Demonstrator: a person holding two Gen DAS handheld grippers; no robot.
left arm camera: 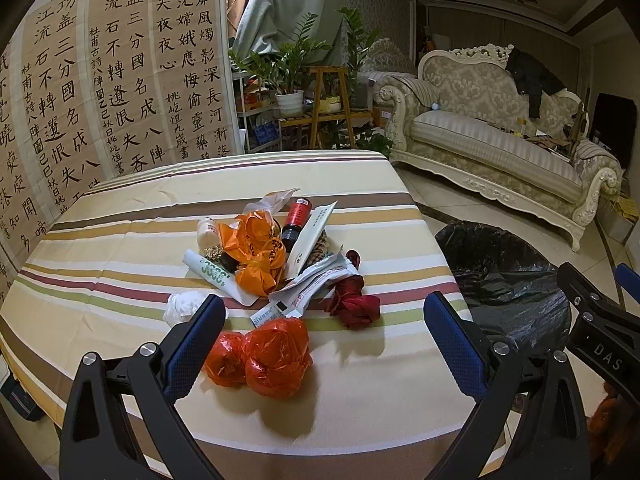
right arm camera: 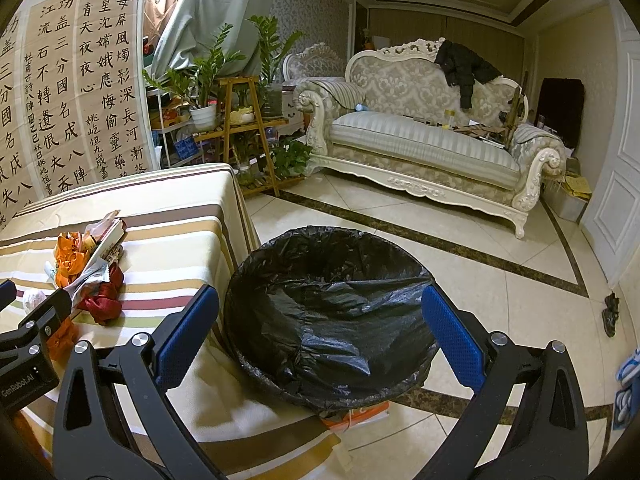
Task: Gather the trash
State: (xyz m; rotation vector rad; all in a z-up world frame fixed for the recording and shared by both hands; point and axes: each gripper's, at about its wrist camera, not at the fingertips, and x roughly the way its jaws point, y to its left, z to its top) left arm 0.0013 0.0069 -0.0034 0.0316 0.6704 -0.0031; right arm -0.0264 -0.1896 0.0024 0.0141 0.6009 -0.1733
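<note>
A heap of trash lies on the striped table (left arm camera: 120, 216): an orange bag (left arm camera: 256, 252), tubes, wrappers, a red-capped bottle (left arm camera: 296, 218), a dark red crumpled wrapper (left arm camera: 354, 306), a white paper ball (left arm camera: 184, 306). Two red-orange bag bundles (left arm camera: 268, 354) sit nearest, between the fingers of my open left gripper (left arm camera: 324, 320), untouched. My right gripper (right arm camera: 320, 312) is open and empty above the black-lined bin (right arm camera: 332, 312) beside the table (right arm camera: 180, 240). The dark red wrapper (right arm camera: 102, 300) and the orange bag (right arm camera: 72, 256) show at the left of the right wrist view.
The bin (left arm camera: 508, 280) stands on the tiled floor off the table's right edge. A cream sofa (right arm camera: 424, 140) with a black jacket, a plant stand (right arm camera: 244, 128) and calligraphy sheets (left arm camera: 100, 80) lie beyond. The right gripper's body (left arm camera: 600, 320) sits close to my left one.
</note>
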